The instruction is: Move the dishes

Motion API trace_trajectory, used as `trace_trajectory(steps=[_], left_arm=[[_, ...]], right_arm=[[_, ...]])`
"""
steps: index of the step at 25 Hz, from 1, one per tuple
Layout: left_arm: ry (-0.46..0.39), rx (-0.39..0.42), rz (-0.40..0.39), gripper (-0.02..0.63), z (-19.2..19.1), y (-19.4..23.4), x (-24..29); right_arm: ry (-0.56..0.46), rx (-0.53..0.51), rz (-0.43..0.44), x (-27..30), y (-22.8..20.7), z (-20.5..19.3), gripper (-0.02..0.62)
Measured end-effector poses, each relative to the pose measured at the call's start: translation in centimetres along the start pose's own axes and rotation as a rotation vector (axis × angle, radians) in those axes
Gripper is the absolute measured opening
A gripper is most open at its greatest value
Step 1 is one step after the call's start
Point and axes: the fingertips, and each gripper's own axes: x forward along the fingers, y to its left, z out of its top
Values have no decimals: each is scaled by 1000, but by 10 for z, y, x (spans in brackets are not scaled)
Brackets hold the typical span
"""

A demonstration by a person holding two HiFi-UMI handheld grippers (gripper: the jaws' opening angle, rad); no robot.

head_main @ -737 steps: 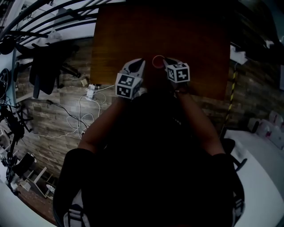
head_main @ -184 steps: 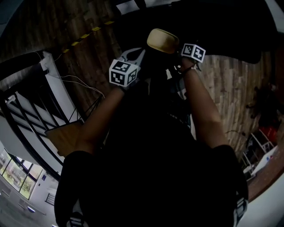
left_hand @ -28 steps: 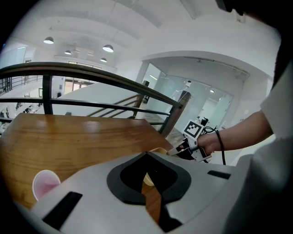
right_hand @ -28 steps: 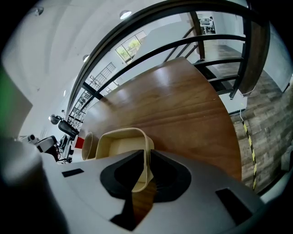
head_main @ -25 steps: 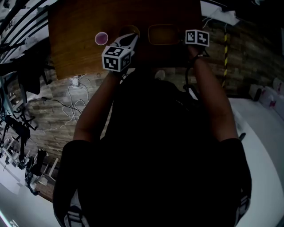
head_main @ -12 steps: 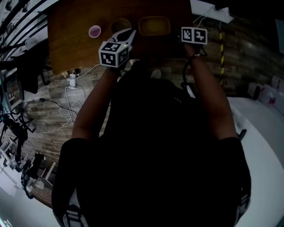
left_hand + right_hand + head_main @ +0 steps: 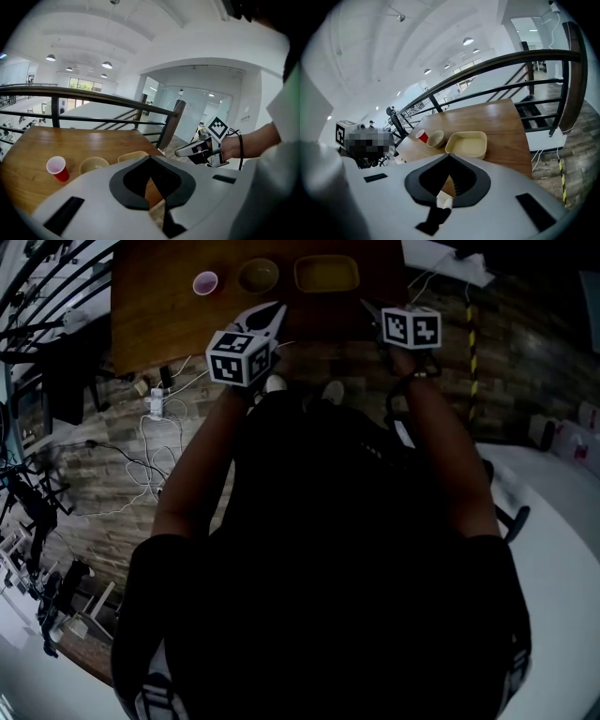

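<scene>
At upper centre, the tray (image 7: 326, 274) was set down, likely delivered, and the left gripper (image 7: 268, 311) and right gripper (image 7: 369, 308) were withdrawn closed, empty.

Red cup (image 7: 422, 136), beige bowl (image 7: 436, 139), cream tray (image 7: 467, 145), brown wooden table (image 7: 506, 122).

A brown wooden table (image 7: 159, 315) stands at the far side, on a floor (image 7: 103, 474) of grey-brown planks. A dark railing (image 7: 520, 58) runs just behind it. A white power strip (image 7: 156, 410) with loose cables lies on the floor at left (a yellow-black striped strip (image 7: 472, 334) at right). Round ceiling lamps (image 7: 107, 64) light the white hall.
</scene>
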Motion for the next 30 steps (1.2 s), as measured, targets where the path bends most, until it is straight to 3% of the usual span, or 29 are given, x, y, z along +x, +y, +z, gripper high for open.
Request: trace_trajectory(steps=[9,20,26,30], left_arm=[[-21,38,-79,-5,-20,3,-63],[-59,85,-155,-5,-63,33,-199],[-68,61,-159,-5,-96,29,-242],[-90,66,-156,-5,-108,2,-262]], right_arm=[[-97,4,-21,-21,80,-5,11],[-157,-10,-57,-14,216,-73,11],[-169,-39,-31,-26,264,-101,11],[-184,-69,-7,-51,280,-122,11]])
